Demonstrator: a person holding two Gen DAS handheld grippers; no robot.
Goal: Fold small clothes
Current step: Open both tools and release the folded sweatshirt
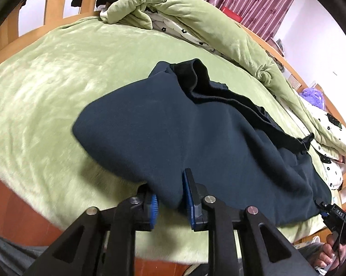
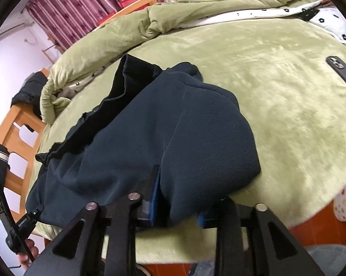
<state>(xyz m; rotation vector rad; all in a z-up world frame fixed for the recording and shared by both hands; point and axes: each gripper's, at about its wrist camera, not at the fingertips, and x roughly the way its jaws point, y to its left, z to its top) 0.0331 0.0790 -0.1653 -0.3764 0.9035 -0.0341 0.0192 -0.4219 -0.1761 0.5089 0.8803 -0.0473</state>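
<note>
Dark navy fleece, the garment (image 1: pixel 184 133), lies on the green bed (image 1: pixel 57 96). In the left wrist view its near fold sits between the blue pads of the left hand-held gripper (image 1: pixel 170 197), which stand slightly apart around it; whether they press the cloth I cannot tell. Open blanket spreads left of it, with a rumpled quilt (image 1: pixel 219 27) beyond.

In the right wrist view the right hand-held gripper (image 2: pixel 177 209) straddles another fold likewise, pointing steeply down. Bare blanket lies to its right.
</note>
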